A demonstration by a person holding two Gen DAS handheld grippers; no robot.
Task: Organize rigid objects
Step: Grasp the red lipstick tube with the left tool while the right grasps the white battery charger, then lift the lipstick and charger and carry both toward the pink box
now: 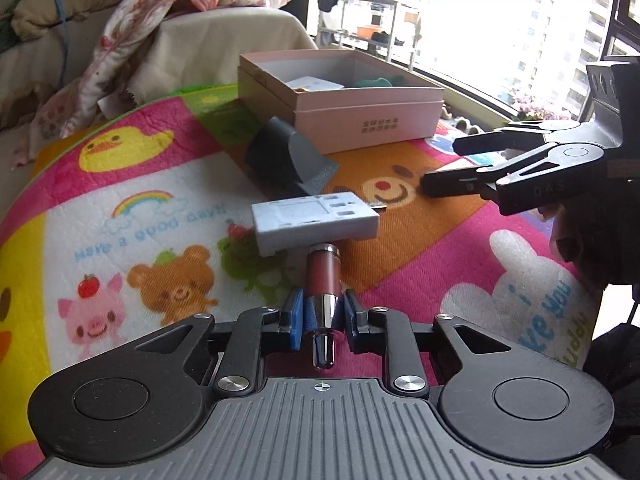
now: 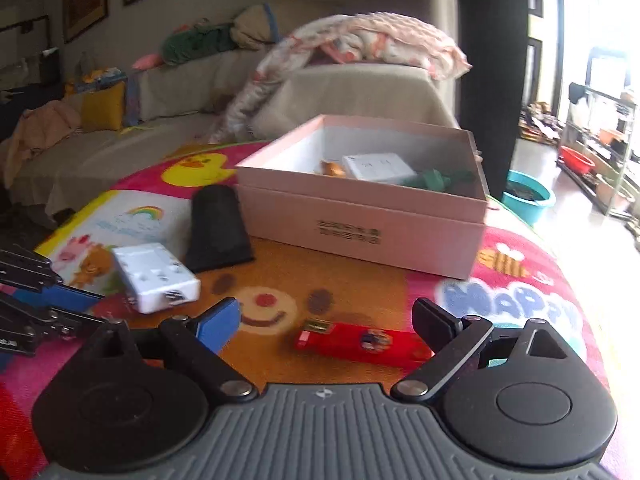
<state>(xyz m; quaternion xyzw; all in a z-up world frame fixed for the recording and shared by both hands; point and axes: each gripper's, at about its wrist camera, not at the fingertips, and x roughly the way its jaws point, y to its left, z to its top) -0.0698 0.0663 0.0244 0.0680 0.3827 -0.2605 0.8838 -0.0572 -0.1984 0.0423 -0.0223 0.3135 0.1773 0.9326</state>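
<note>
**Lipstick gripped, red stick next**

Nearest us, our left gripper (image 1: 320,312) is clamped on a chrome-and-rose lipstick tube (image 1: 322,280) above the play mat (image 1: 160,208) — its long axis points forward, toward the pink cardboard box (image 1: 360,120). Our right gripper (image 2: 326,322) gapes empty around a flat red stick (image 2: 360,342) — lying crosswise.

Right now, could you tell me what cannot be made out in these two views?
- Pink box contents: in the left wrist view the near wall hides most; in the right wrist view the green item and orange item are too blurred to identify.
- Print on the box front: too small and blurred in both views.
- Lipstick tube: its lower part is hidden between the left gripper pads.
- Red flat item: markings blurred, right wrist view.
</note>
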